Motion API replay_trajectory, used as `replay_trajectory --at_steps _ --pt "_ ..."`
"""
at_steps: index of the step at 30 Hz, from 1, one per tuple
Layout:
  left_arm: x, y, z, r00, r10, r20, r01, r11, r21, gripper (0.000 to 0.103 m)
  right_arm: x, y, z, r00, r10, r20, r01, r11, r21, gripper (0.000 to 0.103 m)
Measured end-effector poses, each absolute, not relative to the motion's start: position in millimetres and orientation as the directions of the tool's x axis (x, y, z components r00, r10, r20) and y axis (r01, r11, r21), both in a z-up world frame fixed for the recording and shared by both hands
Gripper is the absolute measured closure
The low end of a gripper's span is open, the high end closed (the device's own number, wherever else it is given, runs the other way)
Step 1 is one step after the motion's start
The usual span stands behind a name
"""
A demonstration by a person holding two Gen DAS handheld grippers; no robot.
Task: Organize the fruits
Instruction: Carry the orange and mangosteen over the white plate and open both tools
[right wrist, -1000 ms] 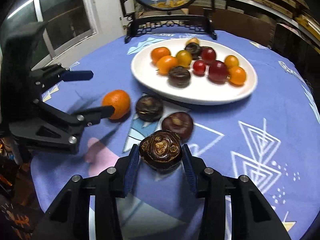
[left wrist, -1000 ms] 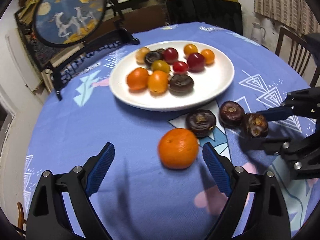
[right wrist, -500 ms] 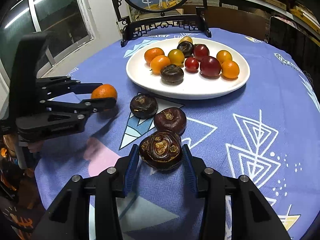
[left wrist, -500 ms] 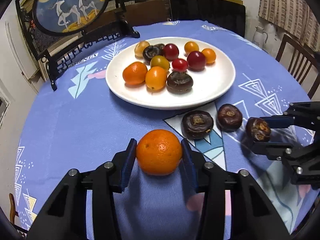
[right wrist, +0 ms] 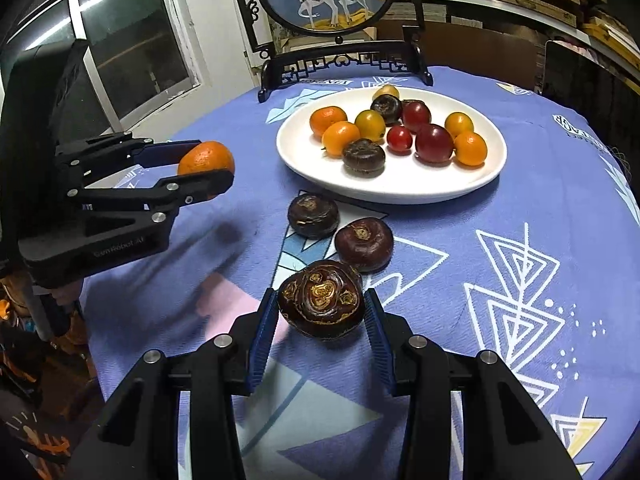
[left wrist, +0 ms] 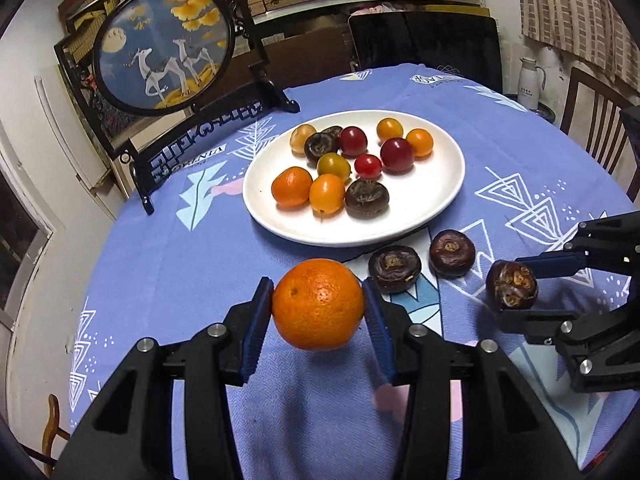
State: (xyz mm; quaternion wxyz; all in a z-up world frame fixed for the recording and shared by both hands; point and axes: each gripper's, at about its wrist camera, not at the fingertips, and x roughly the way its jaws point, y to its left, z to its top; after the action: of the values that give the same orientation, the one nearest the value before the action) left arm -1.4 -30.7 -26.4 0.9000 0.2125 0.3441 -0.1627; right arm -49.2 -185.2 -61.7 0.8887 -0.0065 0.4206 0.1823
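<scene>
My left gripper (left wrist: 318,308) is shut on an orange (left wrist: 318,304) and holds it above the blue tablecloth; it also shows in the right wrist view (right wrist: 204,170). My right gripper (right wrist: 320,308) is shut on a dark brown water chestnut (right wrist: 322,298), lifted off the cloth; it shows in the left wrist view (left wrist: 516,286) too. Two more water chestnuts (left wrist: 394,268) (left wrist: 452,253) lie on the cloth just in front of a white plate (left wrist: 436,204). The plate holds several small orange, red, yellow and dark fruits.
A framed round deer picture on a black stand (left wrist: 164,48) stands at the table's far left. A dark chair back (left wrist: 424,44) is behind the table and a wooden chair (left wrist: 596,128) to the right. The round table's edge (left wrist: 96,264) curves close on the left.
My left gripper closed on the orange and lifted it off the cloth. My right gripper has raised the water chestnut slightly.
</scene>
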Motion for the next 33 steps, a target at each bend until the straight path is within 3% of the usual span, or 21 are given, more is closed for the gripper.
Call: replay_trajectory --at_steps 33 --pt "34 -46 -24 0.701 -0.155 -0.696 0.438 0.864 0.249 0.058 -30 -189 -53 0.577 0.350 -0.738 -0.367 0.918 0.148 0.059"
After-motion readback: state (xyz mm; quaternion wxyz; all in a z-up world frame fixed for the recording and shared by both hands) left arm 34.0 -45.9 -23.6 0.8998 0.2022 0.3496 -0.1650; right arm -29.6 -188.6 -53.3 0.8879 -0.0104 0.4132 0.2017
